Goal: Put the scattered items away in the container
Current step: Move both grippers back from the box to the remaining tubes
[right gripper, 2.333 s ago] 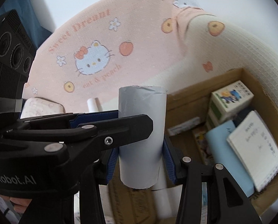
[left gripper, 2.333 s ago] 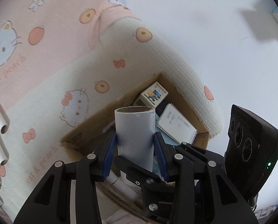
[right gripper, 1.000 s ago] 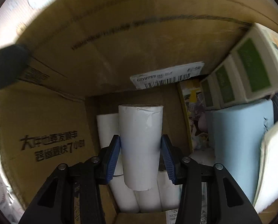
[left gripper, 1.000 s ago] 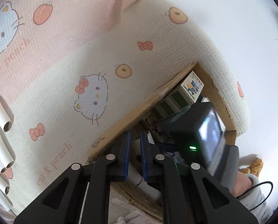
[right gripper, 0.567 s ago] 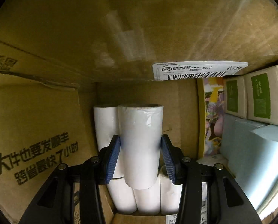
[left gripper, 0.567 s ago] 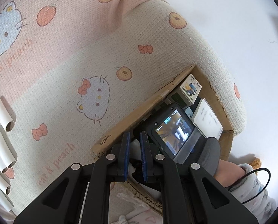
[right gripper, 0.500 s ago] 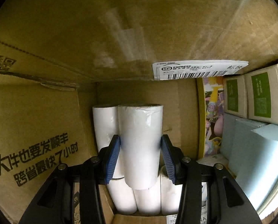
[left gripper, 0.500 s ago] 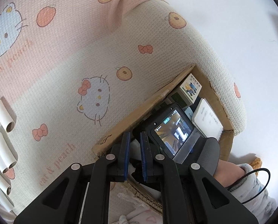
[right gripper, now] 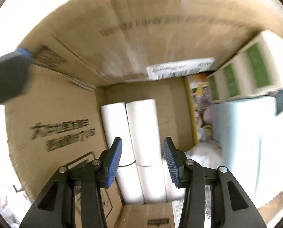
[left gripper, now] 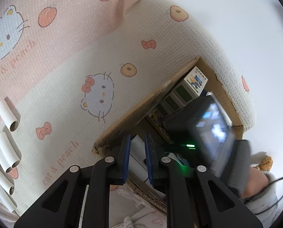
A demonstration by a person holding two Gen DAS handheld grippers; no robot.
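Inside the cardboard box [right gripper: 69, 117], white paper tubes [right gripper: 141, 131] lie side by side below the right gripper [right gripper: 142, 161], its jaws apart and empty, while the left gripper [left gripper: 137, 159] hovers at the box's near corner, jaws opening on nothing, more tubes [left gripper: 7, 114] scattered on the cartoon-print blanket [left gripper: 65, 60].
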